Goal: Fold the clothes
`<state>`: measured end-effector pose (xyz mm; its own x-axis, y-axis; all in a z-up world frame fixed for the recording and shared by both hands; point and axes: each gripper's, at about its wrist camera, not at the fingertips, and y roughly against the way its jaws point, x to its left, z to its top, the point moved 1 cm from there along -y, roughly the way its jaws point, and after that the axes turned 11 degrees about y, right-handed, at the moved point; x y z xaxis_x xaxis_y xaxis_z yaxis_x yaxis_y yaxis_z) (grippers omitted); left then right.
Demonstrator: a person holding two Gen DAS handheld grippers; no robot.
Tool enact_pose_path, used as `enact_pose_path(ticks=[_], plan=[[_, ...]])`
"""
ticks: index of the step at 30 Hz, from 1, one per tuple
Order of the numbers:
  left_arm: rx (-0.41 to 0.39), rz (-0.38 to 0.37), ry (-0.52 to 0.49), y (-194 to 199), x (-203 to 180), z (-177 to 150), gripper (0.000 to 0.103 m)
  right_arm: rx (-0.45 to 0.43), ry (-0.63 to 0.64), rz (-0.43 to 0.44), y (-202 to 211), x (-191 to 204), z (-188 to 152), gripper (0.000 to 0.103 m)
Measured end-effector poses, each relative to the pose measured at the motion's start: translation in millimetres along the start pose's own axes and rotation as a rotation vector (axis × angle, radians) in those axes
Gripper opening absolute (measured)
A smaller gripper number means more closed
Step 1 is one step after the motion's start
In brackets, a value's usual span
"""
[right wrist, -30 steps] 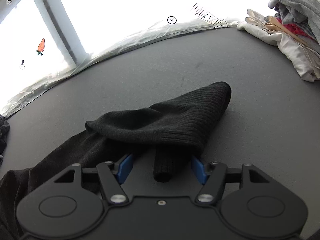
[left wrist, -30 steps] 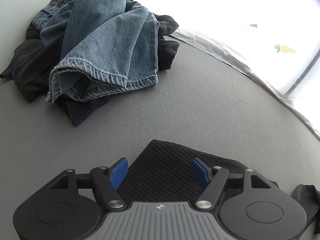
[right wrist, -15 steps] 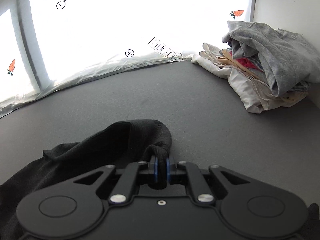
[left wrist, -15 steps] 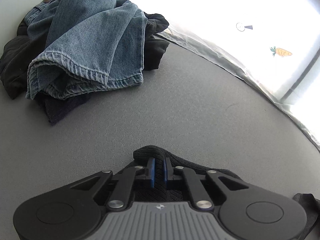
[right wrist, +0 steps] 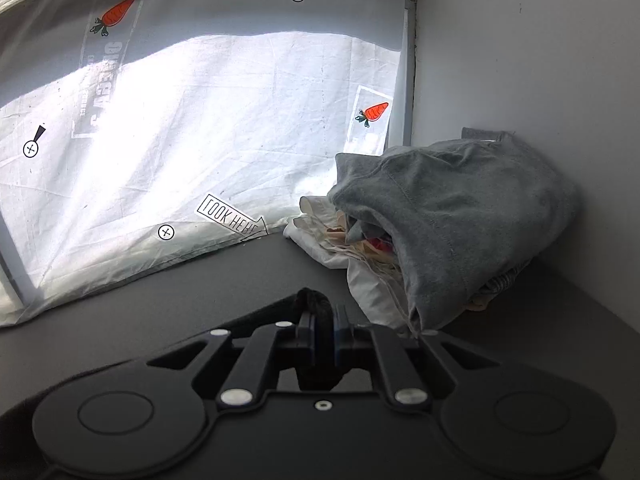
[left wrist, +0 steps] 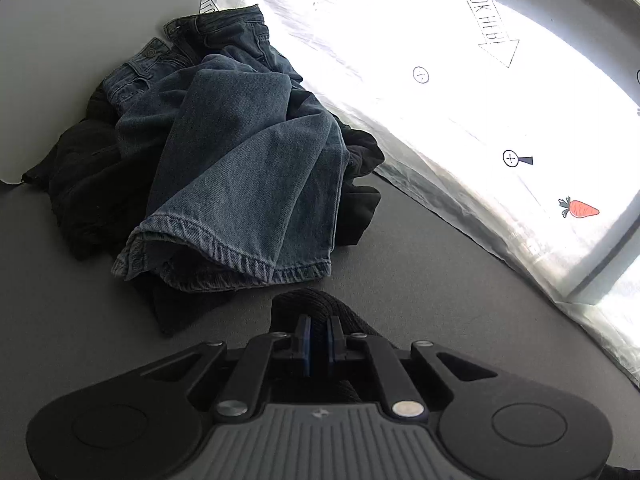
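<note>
"LOOK HERE" arrow label [right wrist: 231,218] on sheet [right wrist: 180,140]

Black knit garment [left wrist: 320,307] mostly hidden behind the left gripper [left wrist: 319,344] body, black clothing [left wrist: 80,184] largely buried under the jeans [left wrist: 240,168], cream and red items [right wrist: 360,248] under the grey garment [right wrist: 460,216], perhaps shirts, mirrored lettering on the white sheet [right wrist: 200,140] too blurred to read

Cloth, plastic and metal surfaces being shown

A ribbed black knit garment [left wrist: 316,308] is being pinched by matt black plastic grippers with bright metal rivets, left gripper [left wrist: 319,340] and right gripper [right wrist: 325,340]; faded, coarse-woven denim jeans [left wrist: 240,176] are being displayed on a matt grey tabletop [left wrist: 420,280], a soft grey jersey top [right wrist: 452,216] beside creased, translucent white plastic sheeting [right wrist: 200,140].
</note>
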<state>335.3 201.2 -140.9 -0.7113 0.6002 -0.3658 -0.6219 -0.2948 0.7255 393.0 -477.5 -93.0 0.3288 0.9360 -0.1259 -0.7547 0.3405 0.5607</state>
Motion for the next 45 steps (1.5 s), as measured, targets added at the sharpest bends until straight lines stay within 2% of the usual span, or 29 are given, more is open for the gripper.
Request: enact_pose_path(ticks=[1, 3, 6, 8, 11, 15, 18, 22, 25, 27, 29, 31, 33, 41, 43, 45], plan=[[0.017, 0.016, 0.002, -6, 1, -4, 0.014, 0.034, -0.017, 0.007, -11, 1, -4, 0.012], [0.033, 0.043, -0.004, -12, 1, -10, 0.018, 0.120, -0.069, -0.007, -29, 5, -19, 0.028], [0.026, 0.055, -0.013, -11, -1, -14, 0.025, 0.131, -0.120, -0.011, -27, 9, -36, 0.041], [0.038, 0.059, -0.009, -11, 2, -16, 0.030, 0.131, -0.151, -0.002, -22, 12, -47, 0.045], [0.056, 0.071, -0.016, -13, 6, -19, 0.035, 0.169, -0.209, 0.076, -23, 17, -66, 0.044], [0.067, 0.090, -0.029, -16, 9, -21, 0.043, 0.202, -0.174, 0.078, -31, 28, -75, 0.044], [0.077, 0.104, -0.022, -20, 10, -18, 0.052, 0.204, -0.143, 0.074, -47, 33, -65, 0.048], [0.094, 0.113, -0.025, -26, 10, -15, 0.054, 0.200, -0.133, 0.087, -72, 36, -47, 0.052], [0.100, 0.124, -0.017, -29, 10, -16, 0.056, 0.210, -0.186, 0.141, -101, 36, -34, 0.055], [0.104, 0.131, -0.007, -32, 10, -17, 0.056, 0.273, -0.247, 0.142, -123, 36, -33, 0.055], [0.106, 0.138, 0.000, -32, 10, -17, 0.056, 0.348, -0.279, 0.123, -145, 37, -36, 0.053], [0.106, 0.144, 0.000, -33, 9, -18, 0.057, 0.351, -0.244, 0.098, -153, 42, -35, 0.045], [0.107, 0.148, -0.003, -33, 10, -18, 0.060, 0.363, -0.186, 0.108, -160, 45, -30, 0.003], [0.115, 0.130, -0.028, -35, 12, -16, 0.066, 0.219, -0.161, 0.092, -183, 39, 16, 0.000], [0.111, 0.129, -0.041, -34, 11, -16, 0.066, 0.143, -0.112, 0.016, -187, 43, 27, 0.000], [0.108, 0.125, -0.050, -32, 11, -15, 0.067, 0.155, -0.081, -0.016, -199, 43, 35, 0.000]])
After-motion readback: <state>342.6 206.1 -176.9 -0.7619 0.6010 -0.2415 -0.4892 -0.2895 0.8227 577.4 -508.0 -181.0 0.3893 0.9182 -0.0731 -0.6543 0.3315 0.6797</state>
